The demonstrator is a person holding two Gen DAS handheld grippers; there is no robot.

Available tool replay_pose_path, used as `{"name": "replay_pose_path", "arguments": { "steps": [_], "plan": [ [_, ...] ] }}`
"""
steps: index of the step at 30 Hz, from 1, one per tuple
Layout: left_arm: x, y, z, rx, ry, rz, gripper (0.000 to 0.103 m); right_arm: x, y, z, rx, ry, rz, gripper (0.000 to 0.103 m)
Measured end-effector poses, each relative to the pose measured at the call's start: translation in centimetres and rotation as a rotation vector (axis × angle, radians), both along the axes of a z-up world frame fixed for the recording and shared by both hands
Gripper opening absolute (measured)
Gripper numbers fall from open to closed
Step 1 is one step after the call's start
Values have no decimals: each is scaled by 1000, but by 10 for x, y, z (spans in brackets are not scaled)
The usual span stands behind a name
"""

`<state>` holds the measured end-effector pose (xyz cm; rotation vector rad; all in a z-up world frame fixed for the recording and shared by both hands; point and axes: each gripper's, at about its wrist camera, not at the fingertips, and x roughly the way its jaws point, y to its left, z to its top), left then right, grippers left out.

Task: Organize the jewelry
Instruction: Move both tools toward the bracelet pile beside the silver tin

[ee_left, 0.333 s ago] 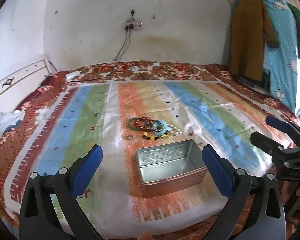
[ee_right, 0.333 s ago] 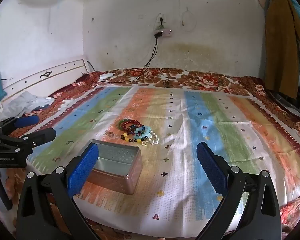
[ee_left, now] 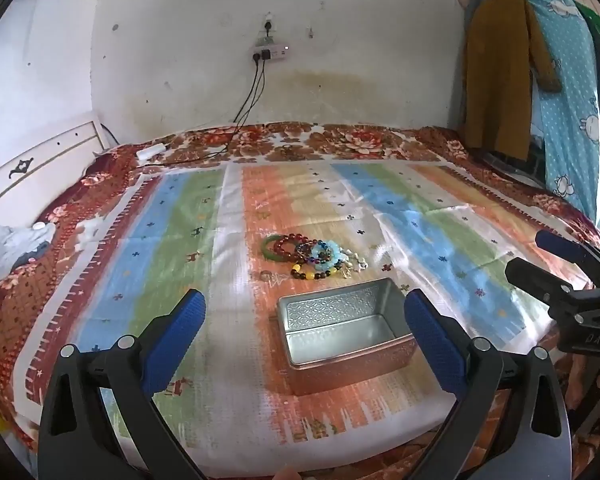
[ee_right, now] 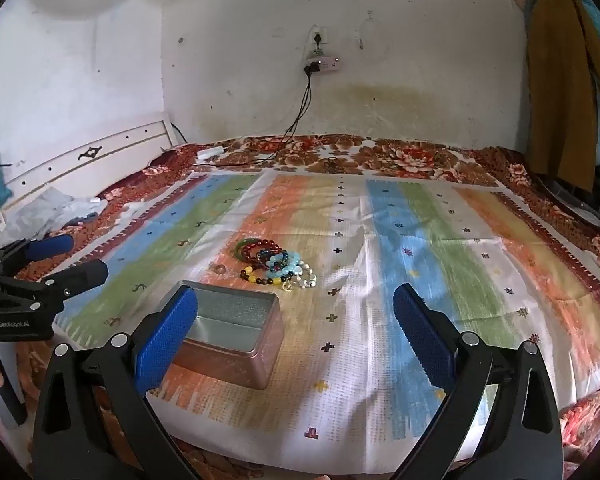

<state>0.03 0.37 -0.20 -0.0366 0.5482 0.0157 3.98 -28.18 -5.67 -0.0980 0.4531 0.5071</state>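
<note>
A heap of bead bracelets [ee_left: 314,255] [ee_right: 278,263], red, green, blue, yellow and white, lies on the striped cloth in the middle of the bed. Just in front of it stands an open, empty metal tin [ee_left: 346,334] [ee_right: 236,334]. My left gripper [ee_left: 304,324] hovers wide open near the bed's front edge, the tin partly between its blue pads, nothing held. My right gripper [ee_right: 296,320] is open too, to the right of the tin and short of the bracelets. Each gripper shows at the side of the other's view: the right [ee_left: 556,264], the left [ee_right: 60,260].
A striped cloth [ee_left: 180,264] covers a floral bedspread [ee_left: 340,140]. Cables run down from a wall power strip [ee_left: 270,54] to a white charger [ee_left: 151,151] at the back. A headboard [ee_left: 36,164] stands left, with crumpled cloth [ee_left: 4,248] near it. Clothes [ee_left: 500,72] hang at the right.
</note>
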Motion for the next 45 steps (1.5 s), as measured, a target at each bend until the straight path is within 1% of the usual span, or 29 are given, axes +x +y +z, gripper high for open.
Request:
{"name": "replay_pose_path", "arguments": {
  "steps": [1,2,5,7,9,13,18,22,32,36,40,43,45],
  "plan": [
    [-1,1,0,-4,-3,-9,98,1,2,0,1,2,0,99],
    [0,2,0,-6,-2,-7,98,3,-6,0,11,3,5,99],
    [1,5,-2,-20,10,17,98,5,-5,-1,11,7,0,99],
    [3,6,-3,-24,18,31,98,7,-15,1,21,8,-4,99],
    [4,6,-4,-15,19,39,98,7,-15,0,21,9,-5,99],
    [8,5,-7,5,48,57,98,9,-15,0,22,11,-1,99],
    [4,11,-3,-43,35,30,98,9,-16,-1,17,10,-2,99],
    [4,11,-2,-25,42,56,98,9,-15,-4,12,7,1,99],
    [0,3,0,-5,17,28,98,10,-15,-3,0,15,-1,99],
    [1,1,-1,11,21,41,98,12,-19,-3,12,23,-16,99],
    [1,4,0,10,24,70,98,13,-15,-4,5,31,-17,99],
    [1,3,-1,11,24,63,98,12,-16,-2,18,24,-18,99],
    [0,2,0,16,18,62,98,14,-16,-4,16,37,-18,99]
  ]
}}
